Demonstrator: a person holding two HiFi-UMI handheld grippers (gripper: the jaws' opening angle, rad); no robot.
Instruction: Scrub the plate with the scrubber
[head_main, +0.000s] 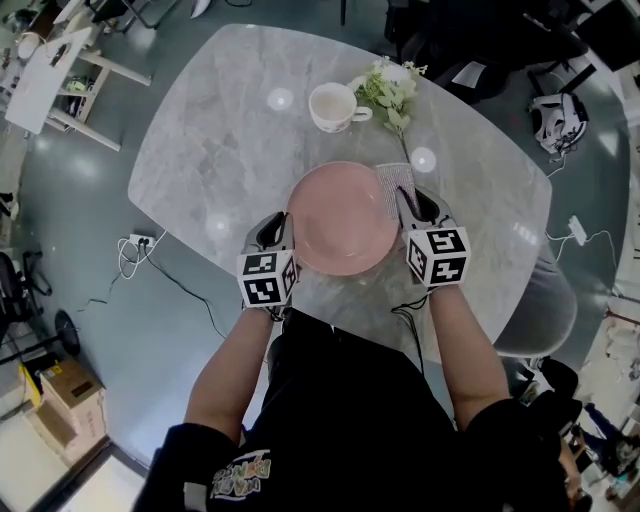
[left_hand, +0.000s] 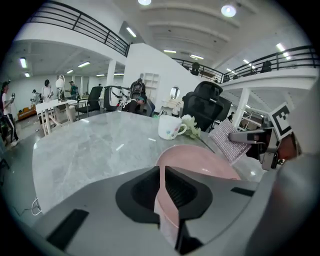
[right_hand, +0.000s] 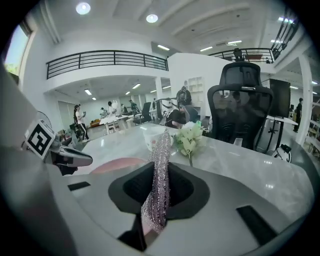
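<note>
A pink plate (head_main: 343, 220) is near the front edge of a grey marble table (head_main: 220, 140) — its left rim is pinched between the jaws of the left gripper (head_main: 275, 232). Just beside its right rim, the right gripper (head_main: 418, 208) is clenched on a silvery mesh scrubber (head_main: 393, 188), which stands up out of the jaws. A white cup (head_main: 333, 106) and flowers (head_main: 390, 92) lie beyond. Scrubbing seems not yet begun — next, the scrubber must come onto the plate's face while the left grip steadies it.
</note>
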